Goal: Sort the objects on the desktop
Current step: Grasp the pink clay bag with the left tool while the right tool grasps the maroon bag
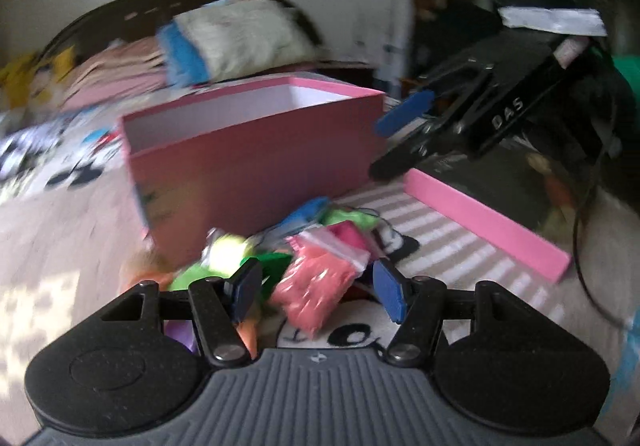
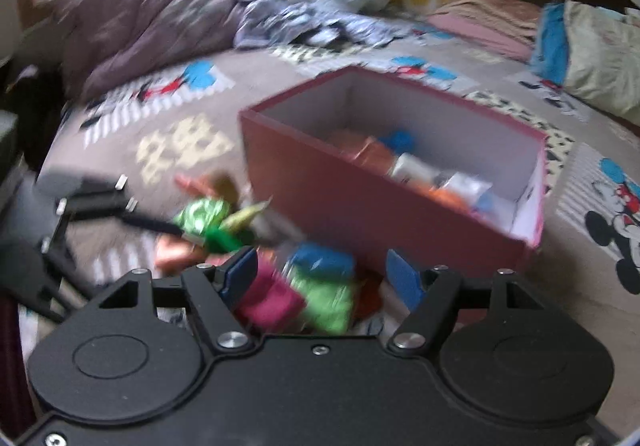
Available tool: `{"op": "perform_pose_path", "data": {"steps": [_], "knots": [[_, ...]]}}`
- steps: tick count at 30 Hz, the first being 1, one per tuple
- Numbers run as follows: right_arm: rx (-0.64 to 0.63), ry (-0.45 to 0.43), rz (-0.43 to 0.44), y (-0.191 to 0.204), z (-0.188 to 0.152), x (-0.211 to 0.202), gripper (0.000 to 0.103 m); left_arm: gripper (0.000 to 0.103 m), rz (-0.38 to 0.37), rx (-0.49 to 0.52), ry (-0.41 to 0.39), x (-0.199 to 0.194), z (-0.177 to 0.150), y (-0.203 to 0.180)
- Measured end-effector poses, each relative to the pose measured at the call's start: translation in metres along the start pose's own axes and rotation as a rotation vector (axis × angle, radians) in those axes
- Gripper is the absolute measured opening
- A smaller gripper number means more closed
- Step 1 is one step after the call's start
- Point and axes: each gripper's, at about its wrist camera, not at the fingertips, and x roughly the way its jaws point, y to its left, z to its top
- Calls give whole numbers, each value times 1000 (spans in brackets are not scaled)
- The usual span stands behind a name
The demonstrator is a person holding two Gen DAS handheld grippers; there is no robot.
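Both the left gripper and right gripper are spread over soft, light, slippery bags near the box; pinch mid-body.

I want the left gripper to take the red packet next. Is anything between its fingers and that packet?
Nothing visible blocks it. The left gripper is open, and the red packet lies right ahead between its fingers, on top of the pile. A green packet sits against its left side by the left finger.
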Motion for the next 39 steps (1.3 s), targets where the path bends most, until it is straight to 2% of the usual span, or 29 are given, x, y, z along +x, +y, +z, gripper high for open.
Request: {"op": "perform_pose_path", "data": {"steps": [3, 6, 7, 8, 10, 18, 24, 30, 32, 34, 39], "knots": [[-61, 35, 23, 9, -7, 4, 72, 55, -38, 111, 12, 9, 5, -3], [-148, 65, 30, 20, -10, 8, 72, 53, -39, 219, 54, 23, 3, -8], [-188, 73, 26, 25, -11, 10, 72, 48, -38, 246, 63, 27, 2, -10], [-230, 80, 21, 30, -12, 11, 72, 42, -36, 261, 69, 31, 2, -11], [-295, 92, 31, 36, -13, 14, 72, 39, -34, 267, 79, 36, 1, -11], [-513, 138, 60, 54, -15, 31, 72, 36, -26, 192, 79, 17, 6, -9], [-589, 153, 70, 64, -14, 41, 71, 36, -11, 84, 46, -8, 11, -2], [-555, 163, 71, 64, -14, 55, 67, 36, 26, -26, -2, -32, 20, 10], [-533, 160, 75, 64, -14, 58, 62, 36, 38, -60, -19, -39, 24, 14], [-507, 172, 78, 62, -15, 63, 51, 36, 51, -88, -33, -44, 28, 19], [-416, 167, 43, 60, -15, 63, 44, 36, 81, -128, -52, -52, 38, 27]]}}
